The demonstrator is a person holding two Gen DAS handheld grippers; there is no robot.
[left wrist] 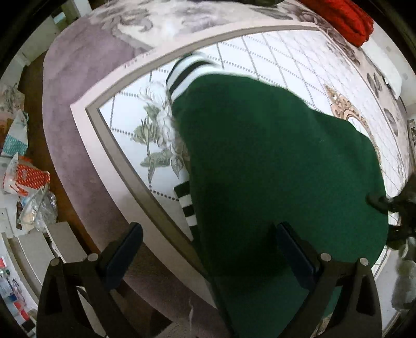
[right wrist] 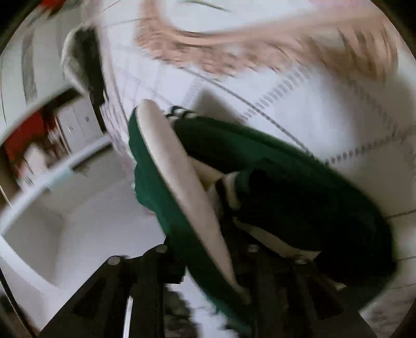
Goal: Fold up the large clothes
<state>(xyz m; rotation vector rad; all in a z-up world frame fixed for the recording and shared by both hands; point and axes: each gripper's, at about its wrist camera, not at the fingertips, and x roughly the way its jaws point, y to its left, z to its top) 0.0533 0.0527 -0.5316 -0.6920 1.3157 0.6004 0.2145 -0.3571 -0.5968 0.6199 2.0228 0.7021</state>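
Observation:
A dark green garment [left wrist: 273,169] with black-and-white striped cuffs [left wrist: 189,70] lies spread on a white lattice-patterned rug [left wrist: 234,57]. My left gripper [left wrist: 208,247] hangs straight above its near part, fingers wide open and nothing pinched between them. At the garment's right edge the dark tip of my right gripper [left wrist: 387,205] meets the cloth. The right wrist view is blurred. There the green garment [right wrist: 286,182], showing a pale lining [right wrist: 182,182], bunches up between the fingers of my right gripper [right wrist: 226,254], which is shut on it. The cloth hides the pads.
A red folded cloth [left wrist: 348,18] lies at the rug's far right corner. Purple carpet [left wrist: 78,104] borders the rug on the left. Bags and packets [left wrist: 26,182] clutter the floor at the far left. A white curved-edged object [right wrist: 52,221] lies left of the right gripper.

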